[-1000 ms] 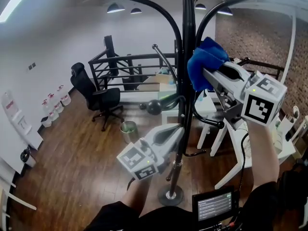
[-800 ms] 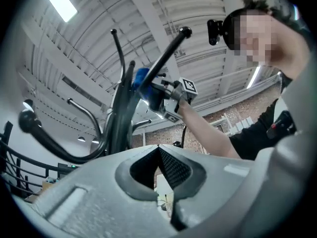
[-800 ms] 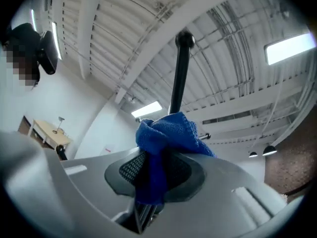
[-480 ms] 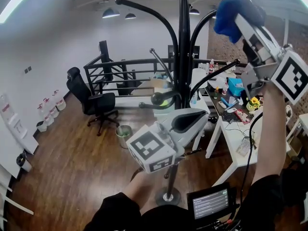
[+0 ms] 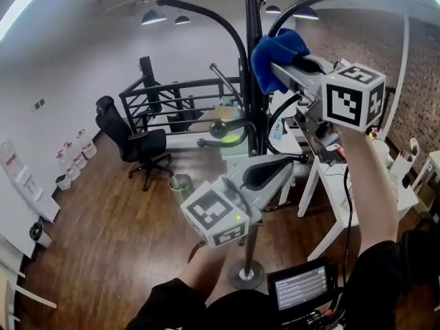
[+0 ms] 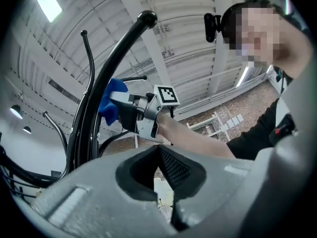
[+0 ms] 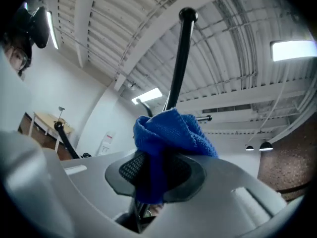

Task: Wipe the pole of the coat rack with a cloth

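The black coat rack pole (image 5: 251,108) rises from its round base (image 5: 245,278) in the middle of the head view, with curved arms (image 5: 206,16) at the top. My right gripper (image 5: 276,69) is shut on a blue cloth (image 5: 273,52), and the cloth lies against the upper pole just under the arms. In the right gripper view the cloth (image 7: 168,133) bulges out of the right gripper (image 7: 161,168), with the pole (image 7: 179,63) behind it. Lower down, my left gripper (image 5: 269,172) is shut and empty beside the pole. The left gripper (image 6: 159,158) looks up at the cloth (image 6: 110,102).
A black office chair (image 5: 141,141) and a small bin (image 5: 182,184) stand on the wood floor at the left. A black railing (image 5: 172,95) runs behind. A white desk (image 5: 347,184) with clutter is right of the rack. A screen (image 5: 306,289) sits at my waist.
My right gripper with the cloth swung up and right away from the pole, then came back down and left against the upper pole. The left gripper rose slightly.
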Available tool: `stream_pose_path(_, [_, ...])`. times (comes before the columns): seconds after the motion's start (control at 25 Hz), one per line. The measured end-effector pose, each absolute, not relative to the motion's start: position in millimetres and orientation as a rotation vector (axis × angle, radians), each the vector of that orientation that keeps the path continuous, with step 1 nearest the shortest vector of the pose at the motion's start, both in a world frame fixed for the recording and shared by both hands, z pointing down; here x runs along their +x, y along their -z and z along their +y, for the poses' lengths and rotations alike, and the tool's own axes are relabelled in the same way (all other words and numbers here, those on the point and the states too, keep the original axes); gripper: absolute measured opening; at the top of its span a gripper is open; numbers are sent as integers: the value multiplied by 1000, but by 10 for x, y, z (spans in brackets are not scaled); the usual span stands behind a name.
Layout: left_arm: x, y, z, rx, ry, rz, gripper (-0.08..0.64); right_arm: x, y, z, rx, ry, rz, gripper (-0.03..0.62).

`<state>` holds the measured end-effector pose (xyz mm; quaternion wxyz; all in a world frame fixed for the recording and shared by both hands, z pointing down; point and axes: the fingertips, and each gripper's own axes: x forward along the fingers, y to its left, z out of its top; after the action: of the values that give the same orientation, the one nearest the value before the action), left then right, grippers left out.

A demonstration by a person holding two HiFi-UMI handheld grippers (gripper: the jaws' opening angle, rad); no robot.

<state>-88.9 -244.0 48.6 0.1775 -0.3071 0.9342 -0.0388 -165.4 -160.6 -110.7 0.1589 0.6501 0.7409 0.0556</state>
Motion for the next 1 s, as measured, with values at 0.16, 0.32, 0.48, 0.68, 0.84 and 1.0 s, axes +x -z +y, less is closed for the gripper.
stream_pose_path(0.16, [-912, -665, -2372, -882, 96, 2683, 2, -1615, 443, -1596, 2012, -350, 2159, 71])
stream_pose_path(0.32, [-939, -825, -2374, -914, 82, 2709, 2, -1592, -404, -1587, 2231, -587, 2173, 69])
stream_pose_path(0.48, [-975, -968, -2456, -972, 93, 2738, 2, -1483, -586, -1843, 2466, -590, 2144, 69])
stream_pose_path(0.68, [-1008, -1149, -2498, -1009, 123, 2777, 2, -1361, -443, -2416, 2417, -447, 2135, 69])
stream_pose_path(0.84, [-984, -1275, -2364, -969, 95, 2814, 2, -1352, -574, -2875, 2401, -188, 2111, 69])
stream_pose_path(1.0, [-996, -1447, -2208, -928, 101, 2857, 2, -1504, -1222, -2797, 2419, -34, 2150, 69])
